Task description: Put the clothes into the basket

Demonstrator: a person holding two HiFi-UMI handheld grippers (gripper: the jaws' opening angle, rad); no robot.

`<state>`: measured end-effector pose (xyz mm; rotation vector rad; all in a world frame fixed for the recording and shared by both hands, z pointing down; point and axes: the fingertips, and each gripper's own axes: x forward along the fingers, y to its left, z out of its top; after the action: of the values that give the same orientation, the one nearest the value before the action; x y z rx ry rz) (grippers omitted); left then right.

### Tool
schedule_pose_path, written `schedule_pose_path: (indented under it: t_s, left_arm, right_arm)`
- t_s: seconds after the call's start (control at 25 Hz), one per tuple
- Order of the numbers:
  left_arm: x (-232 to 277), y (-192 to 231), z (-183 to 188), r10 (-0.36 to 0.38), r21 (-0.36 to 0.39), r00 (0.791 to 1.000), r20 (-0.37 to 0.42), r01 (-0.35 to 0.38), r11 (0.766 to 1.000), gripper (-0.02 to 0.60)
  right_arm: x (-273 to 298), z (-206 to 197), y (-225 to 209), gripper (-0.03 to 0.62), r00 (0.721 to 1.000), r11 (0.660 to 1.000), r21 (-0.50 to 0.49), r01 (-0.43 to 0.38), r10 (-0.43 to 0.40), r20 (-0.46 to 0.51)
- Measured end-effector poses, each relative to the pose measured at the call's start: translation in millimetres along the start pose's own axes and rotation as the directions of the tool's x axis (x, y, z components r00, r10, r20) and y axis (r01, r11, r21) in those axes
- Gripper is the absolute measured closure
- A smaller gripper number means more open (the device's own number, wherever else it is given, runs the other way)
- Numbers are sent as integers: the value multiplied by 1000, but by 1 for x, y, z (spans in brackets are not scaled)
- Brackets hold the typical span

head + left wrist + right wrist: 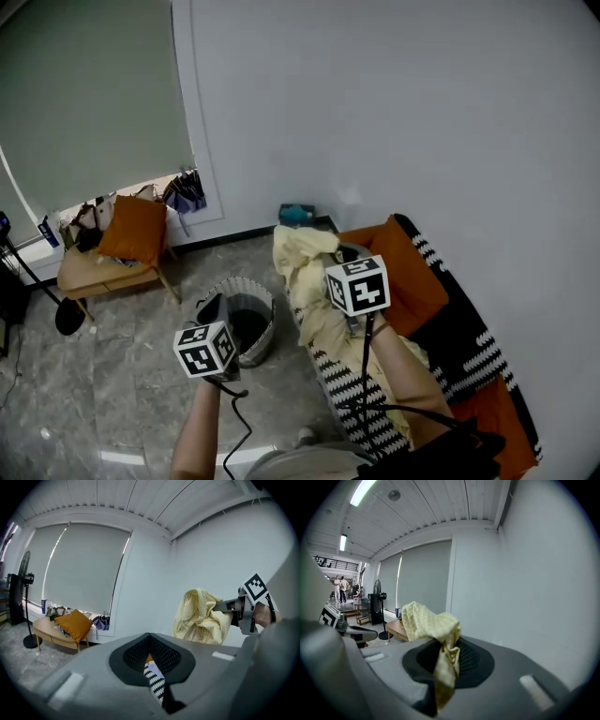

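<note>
Yellow garment (298, 258) – bunched and held up in the air beside the end of the orange sofa (412, 281), to the right of the basket (262, 349) and not yet over it. The right hand-held gripper (449, 644) pinches a fold of it; a loose strip runs down between the jaws and the bulk bulges above them. A long tail hangs toward the striped throw (352, 394) on the sofa end; cannot tell whether it is clear of the throw. The left hand-held gripper (150, 637) is near the basket rim with its tips pressed together. A sliver of orange and stripes shows in the slit behind the tips, which I read as the sofa beyond, since nothing hangs from it in the head view. Step in hand, by my judgement: carrying the garment across to the basket. To do it well, hold the pinch firm, since only a fold is caught and the weight hangs below. Raise the garment enough that the tail clears the throw and the basket rim, then centre it over the dark opening and lower it before letting go – a drop from height could leave cloth draped over the rim. The left gripper could sweep the tail inward, or else move aside so the mouth is open.
</note>
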<state>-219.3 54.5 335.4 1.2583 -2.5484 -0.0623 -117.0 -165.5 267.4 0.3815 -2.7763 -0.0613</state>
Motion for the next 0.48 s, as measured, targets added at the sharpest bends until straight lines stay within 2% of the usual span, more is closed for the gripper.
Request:
schedule_pose_path:
  t_s: [0.24, 0.48]
  left_arm:
    - [42, 25, 16, 17, -9, 1000, 17, -17, 1000, 588]
    - [72, 72, 37, 23, -7, 1000, 18, -23, 1000, 588]
  right_arm:
    - [57, 16, -11, 546, 1000, 1000, -12, -14, 14, -5]
    - [104, 47, -1, 546, 1000, 999, -34, -9, 9, -2]
